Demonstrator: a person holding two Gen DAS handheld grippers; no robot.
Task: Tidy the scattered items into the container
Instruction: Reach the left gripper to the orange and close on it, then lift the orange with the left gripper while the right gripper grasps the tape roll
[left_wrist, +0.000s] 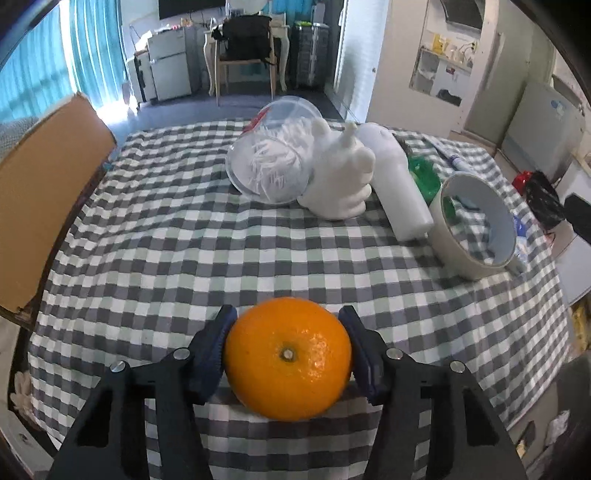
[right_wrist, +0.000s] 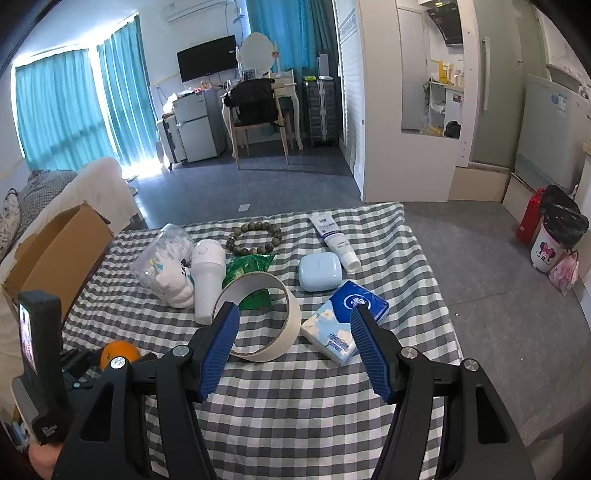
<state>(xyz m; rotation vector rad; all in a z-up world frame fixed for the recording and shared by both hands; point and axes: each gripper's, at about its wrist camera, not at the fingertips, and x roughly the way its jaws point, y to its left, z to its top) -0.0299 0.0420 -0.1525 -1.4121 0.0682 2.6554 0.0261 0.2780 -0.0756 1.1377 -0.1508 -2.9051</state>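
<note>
An orange rests on the checked tablecloth near the front edge. My left gripper is shut on it, one blue pad pressed against each side. The same orange shows at the lower left of the right wrist view. My right gripper hangs open above the cloth with nothing between its fingers. Just beyond it lie a roll of tape and a blue tissue pack. An open cardboard box stands off the table's left side.
Further back lie a white bottle, a white glove-shaped figure, a clear tub of cotton swabs, a green packet, a bead bracelet, a pale blue case and a tube.
</note>
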